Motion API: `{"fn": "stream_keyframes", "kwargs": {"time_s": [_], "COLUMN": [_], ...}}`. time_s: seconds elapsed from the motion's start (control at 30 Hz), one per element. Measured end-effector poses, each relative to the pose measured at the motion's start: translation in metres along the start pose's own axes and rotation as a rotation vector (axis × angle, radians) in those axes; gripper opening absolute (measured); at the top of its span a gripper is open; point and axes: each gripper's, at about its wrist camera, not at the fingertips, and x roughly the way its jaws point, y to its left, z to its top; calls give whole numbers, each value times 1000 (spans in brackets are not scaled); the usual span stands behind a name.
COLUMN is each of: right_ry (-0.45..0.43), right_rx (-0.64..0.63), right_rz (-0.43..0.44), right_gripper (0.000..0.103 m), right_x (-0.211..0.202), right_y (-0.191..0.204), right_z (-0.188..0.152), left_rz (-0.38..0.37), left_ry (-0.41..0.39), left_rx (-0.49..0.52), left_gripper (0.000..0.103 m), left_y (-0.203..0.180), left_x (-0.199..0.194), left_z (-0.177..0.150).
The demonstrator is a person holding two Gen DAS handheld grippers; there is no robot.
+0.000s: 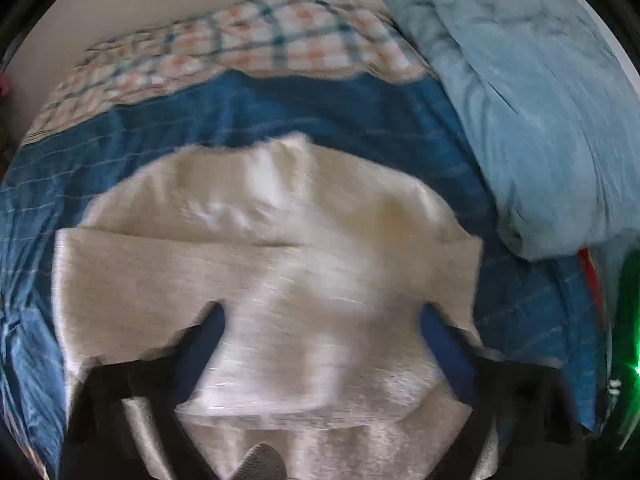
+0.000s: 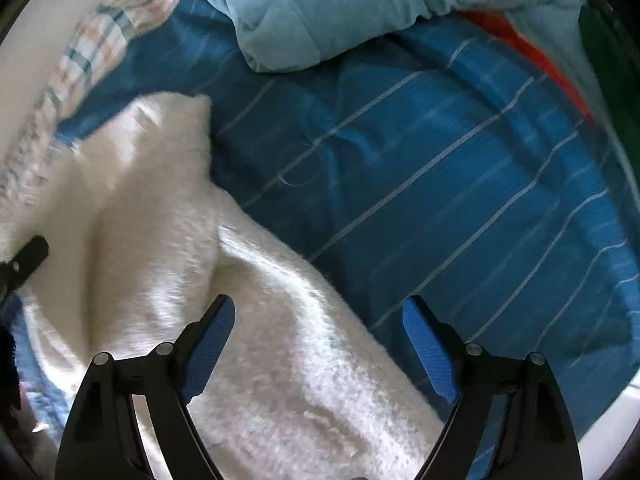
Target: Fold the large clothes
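Fluffy white sweater (image 2: 168, 240) lies half folded on the blue bedspread (image 2: 440, 160), my right claw (image 2: 318, 320) wide open above its edge, left claw's (image 1: 320, 320) grip unclear, next pinch that edge

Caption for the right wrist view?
Open right hand-held gripper above a fuzzy white sweater on a blue striped bedsheet.

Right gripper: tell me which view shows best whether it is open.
The right wrist view. There the right gripper has both blue pads in plain sight, spread wide over the white fluffy garment and the blue striped bedcover, gripping nothing. The left wrist view shows only a blurred green-lit edge at the far right, possibly that gripper.
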Motion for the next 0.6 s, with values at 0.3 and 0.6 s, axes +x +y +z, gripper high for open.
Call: {"fn": "stream_keyframes", "kwargs": {"time_s": [0.3,0.6], "right_ry": [71,142], "right_rx": [9,-177], "right_rz": [390,339], "right_gripper": [88,8], "right_x": [-7,45], "right_y": [28,98], "right_z": [39,41], "left_rz": [302,545], "left_ry": [-54,74], "left_rx": [-122,-251], "left_gripper": [101,101], "left_y": [125,232], "left_x": [-41,-33], "left_z": [-19,-83]}}
